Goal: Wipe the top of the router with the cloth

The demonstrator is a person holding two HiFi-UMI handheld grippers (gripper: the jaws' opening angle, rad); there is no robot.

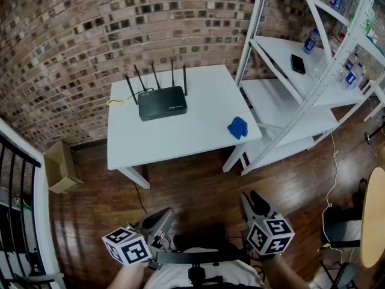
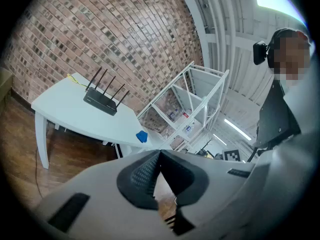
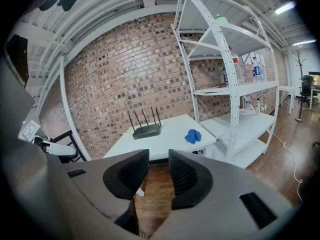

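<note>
A black router with several upright antennas stands at the back of the white table. A crumpled blue cloth lies near the table's right front corner. Both grippers hang low over the wooden floor, well short of the table. My left gripper has its tips touching with nothing in them, also in its own view, where the router and cloth sit far off. My right gripper shows a narrow empty gap between its pads, with the router and cloth ahead.
A white metal shelf unit stands right of the table, with water bottles and a dark flat object on it. A cardboard box and a black railing are at the left. A round wooden table is at the far right.
</note>
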